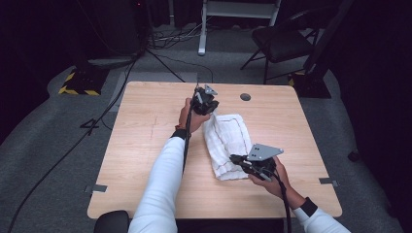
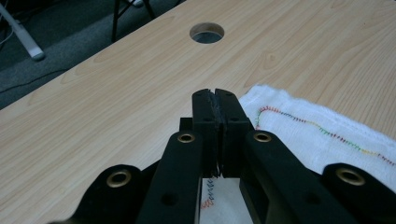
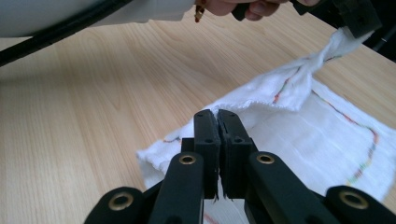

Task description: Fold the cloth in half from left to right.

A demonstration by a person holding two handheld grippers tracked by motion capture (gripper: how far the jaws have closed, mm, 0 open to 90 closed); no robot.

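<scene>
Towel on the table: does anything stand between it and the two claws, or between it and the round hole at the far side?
Nothing visible does. The left claw is shut on the towel's far corner, the right claw on its near edge. Bare table lies between the towel and the hole.

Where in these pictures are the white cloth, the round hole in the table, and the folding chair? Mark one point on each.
white cloth (image 1: 224, 141): high view, middle of its folded top surface.
round hole (image 2: 206, 33): left gripper view, centre of the opening in the tabletop.
folding chair (image 1: 282, 42): high view, on its dark seat.
</scene>
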